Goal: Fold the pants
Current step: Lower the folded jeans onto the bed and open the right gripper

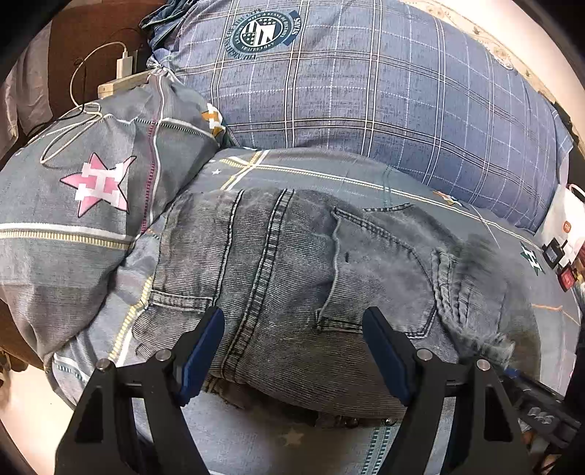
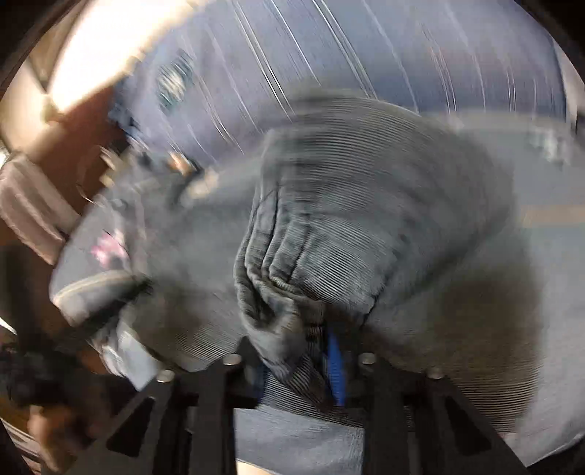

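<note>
Plaid bedding (image 1: pixel 365 91) w/ ribbed denim pants (image 1: pixel 292 274)

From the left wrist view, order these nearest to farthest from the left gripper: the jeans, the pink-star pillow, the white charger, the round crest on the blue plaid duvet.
1. jeans, directly under the open left gripper.
2. pink-star pillow, ahead to the left.
3. and 4. white charger, far left, and round crest, far centre: too close to call.
</note>
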{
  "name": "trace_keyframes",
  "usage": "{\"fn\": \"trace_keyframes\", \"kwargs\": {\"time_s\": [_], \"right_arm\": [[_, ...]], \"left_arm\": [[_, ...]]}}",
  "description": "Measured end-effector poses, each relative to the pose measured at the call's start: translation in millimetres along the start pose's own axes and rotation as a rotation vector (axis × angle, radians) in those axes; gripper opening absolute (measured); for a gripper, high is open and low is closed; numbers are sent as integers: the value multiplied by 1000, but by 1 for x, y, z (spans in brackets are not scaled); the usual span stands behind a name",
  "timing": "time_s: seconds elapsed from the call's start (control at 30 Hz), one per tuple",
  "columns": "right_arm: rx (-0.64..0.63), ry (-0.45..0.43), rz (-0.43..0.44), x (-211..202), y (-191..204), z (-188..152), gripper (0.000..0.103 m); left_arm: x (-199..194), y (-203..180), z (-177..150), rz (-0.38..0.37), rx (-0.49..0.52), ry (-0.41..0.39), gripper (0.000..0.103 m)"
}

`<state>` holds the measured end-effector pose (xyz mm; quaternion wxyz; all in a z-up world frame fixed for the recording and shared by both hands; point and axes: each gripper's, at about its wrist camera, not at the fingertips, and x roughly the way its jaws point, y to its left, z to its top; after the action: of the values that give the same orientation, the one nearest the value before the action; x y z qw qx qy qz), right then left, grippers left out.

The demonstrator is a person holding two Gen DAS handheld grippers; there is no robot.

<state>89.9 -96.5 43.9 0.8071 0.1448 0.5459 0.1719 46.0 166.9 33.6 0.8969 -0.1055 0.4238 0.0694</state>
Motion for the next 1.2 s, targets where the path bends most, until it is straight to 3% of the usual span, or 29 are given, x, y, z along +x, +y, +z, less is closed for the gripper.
{"fn": "trace_keyframes", "kwargs": {"time_s": [0.07,0.1,0.13,0.23,0.33,0.4,0.47,0.5,0.6,0.63,0.73,0.83,0.93,1.0,1.2], "right_arm": [[14,-48,65,-7,-4,-4,67],[5,-31,85,-12,-4,-3,81],[5,-23,101,-17,-6,-2,83],[58,-61,175,-45,-25,-4,83],[160,-108,176,-62,-55,-2,83],[252,-82,171,-56,-80,-5,83],[335,-20,224,-47,-99,-7,83],[347,-27,247,-51,-104,-5,83],[330,-74,239,-70,-113,17,83],[332,-86,246,-75,-116,25,83],[323,-93,272,-77,-123,61,83],[329,-1,306,-43,-128,101,83],[330,67,243,-13,-149,131,83],[399,41,299,-14,-162,135,83],[356,-16,337,-41,-146,127,83]], "left_arm": [[-7,-9,4,-13,19,-16,79],[-14,-16,4,-30,30,-27,79],[-19,-26,7,-52,46,-44,79],[-34,-63,13,-116,108,-82,79],[-38,-101,16,-183,179,-90,79],[-31,-127,9,-206,250,-71,79],[-8,-147,-5,-159,328,7,79],[13,-155,-17,-126,370,82,79],[40,-160,-42,-62,437,162,80],[36,-159,-45,-65,434,120,80],[34,-158,-48,-61,436,117,80],[36,-156,-50,-70,422,115,81],[33,-155,-55,-72,434,102,81],[33,-155,-53,-79,430,105,81],[33,-158,-54,-78,436,93,82]]}}
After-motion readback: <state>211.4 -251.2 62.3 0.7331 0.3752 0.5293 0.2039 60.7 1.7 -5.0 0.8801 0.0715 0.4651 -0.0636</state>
